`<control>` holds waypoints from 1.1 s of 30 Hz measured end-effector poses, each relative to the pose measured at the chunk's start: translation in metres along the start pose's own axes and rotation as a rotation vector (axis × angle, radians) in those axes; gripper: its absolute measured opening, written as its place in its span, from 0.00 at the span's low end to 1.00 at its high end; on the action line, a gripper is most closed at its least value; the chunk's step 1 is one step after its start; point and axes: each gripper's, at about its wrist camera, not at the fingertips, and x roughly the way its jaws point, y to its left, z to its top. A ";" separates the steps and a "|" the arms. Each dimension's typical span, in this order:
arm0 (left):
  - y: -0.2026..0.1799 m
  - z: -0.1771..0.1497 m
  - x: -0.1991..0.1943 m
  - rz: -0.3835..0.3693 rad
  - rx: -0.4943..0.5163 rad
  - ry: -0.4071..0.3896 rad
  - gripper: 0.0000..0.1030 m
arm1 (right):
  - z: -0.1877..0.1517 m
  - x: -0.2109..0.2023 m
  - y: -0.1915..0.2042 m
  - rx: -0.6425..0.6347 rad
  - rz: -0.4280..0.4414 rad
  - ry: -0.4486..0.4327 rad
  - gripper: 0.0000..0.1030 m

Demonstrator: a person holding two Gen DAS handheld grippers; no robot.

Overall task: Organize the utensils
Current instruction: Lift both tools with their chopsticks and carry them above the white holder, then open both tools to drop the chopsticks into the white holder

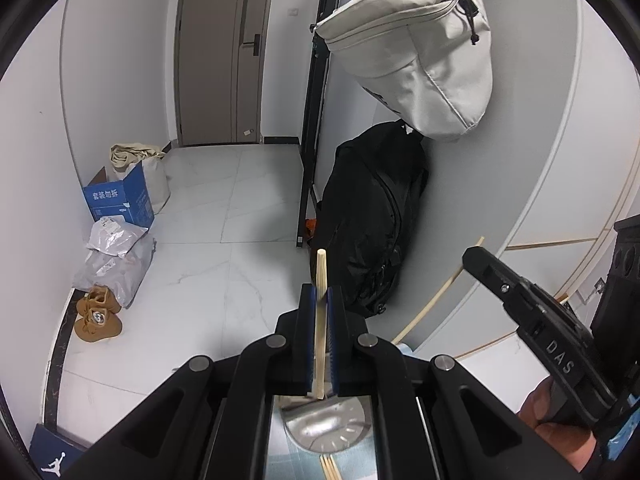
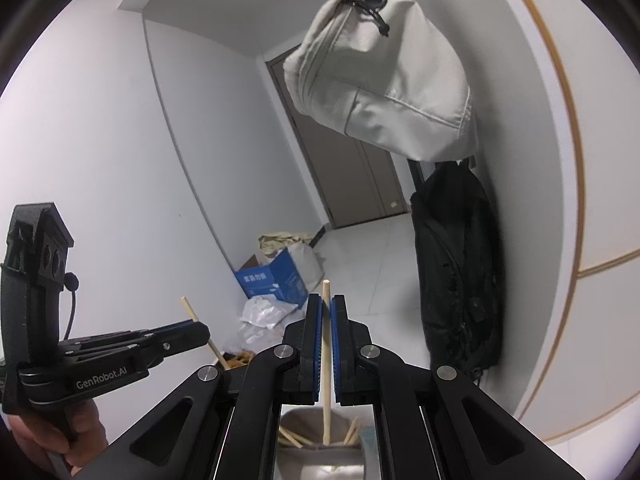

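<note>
While both grippers hang above the floor, each has its blue-padded jaws pinched tight on a single pale wooden chopstick. The left gripper (image 1: 320,300) holds its chopstick (image 1: 321,320) nearly upright, the blunt square tip poking out at twelve o'clock. The right gripper (image 2: 326,308) clamps a second chopstick (image 2: 326,360) the same way; its lower end reaches down to a round metal holder (image 2: 320,460) below, where more sticks (image 2: 290,438) lean loosely.

Round about, a soft cream canvas bag (image 1: 416,48) hangs at one o'clock from the left gripper, bulging and creased, with a black drawstring toggle. Under it a matte black backpack (image 1: 372,216) slumps against the curved grey wall. At ten o'clock sits a blue cardboard box (image 1: 120,200), with crinkled grey plastic parcels (image 1: 116,256) just beside it and a pair of small tan suede boots (image 1: 96,312) nearer. Glossy pale marble tiles (image 1: 224,208) run back to a brown door (image 1: 220,52). Nothing crowds either stick.
</note>
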 end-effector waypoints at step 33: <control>0.002 -0.042 0.068 -0.077 0.080 0.220 0.02 | -0.068 0.056 -0.005 -0.102 0.028 0.198 0.04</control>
